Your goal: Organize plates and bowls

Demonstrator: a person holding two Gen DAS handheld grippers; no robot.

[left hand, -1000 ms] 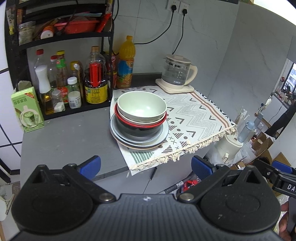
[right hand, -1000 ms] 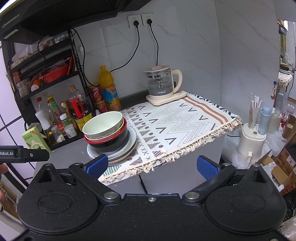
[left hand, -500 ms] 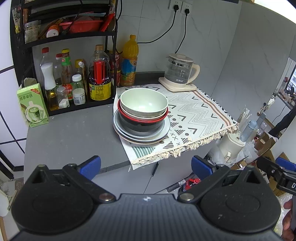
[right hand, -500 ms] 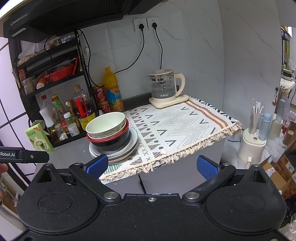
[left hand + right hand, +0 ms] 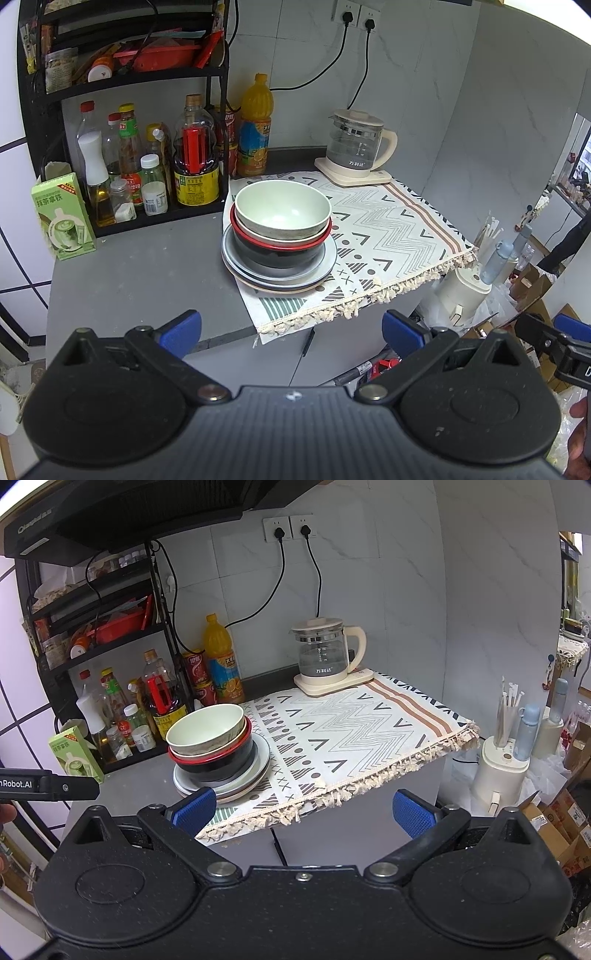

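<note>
A pale green bowl [image 5: 282, 210] [image 5: 205, 729] tops one stack at the left edge of the patterned cloth [image 5: 388, 229] [image 5: 354, 731]. Under it nest a beige bowl and a black bowl with a red rim [image 5: 280, 245] [image 5: 218, 762]. Grey plates [image 5: 321, 271] [image 5: 260, 766] and a beige one lie at the bottom. My left gripper [image 5: 291, 334] hangs open, well short of the counter's front edge, with nothing between its blue fingertips. In front of the counter and slightly right of the stack, my right gripper [image 5: 303, 812] is open and empty too.
A black rack with sauce bottles [image 5: 147, 162] stands left of the stack, a green carton [image 5: 62, 218] beside it. An orange juice bottle [image 5: 255, 125] and a glass kettle [image 5: 358, 147] stand at the back. White appliances [image 5: 506, 768] and boxes sit beyond the counter's right edge.
Both grippers have drawn back and risen a little, so the stack sits farther away in both views. The dishes have not moved, and both grippers stay open.
</note>
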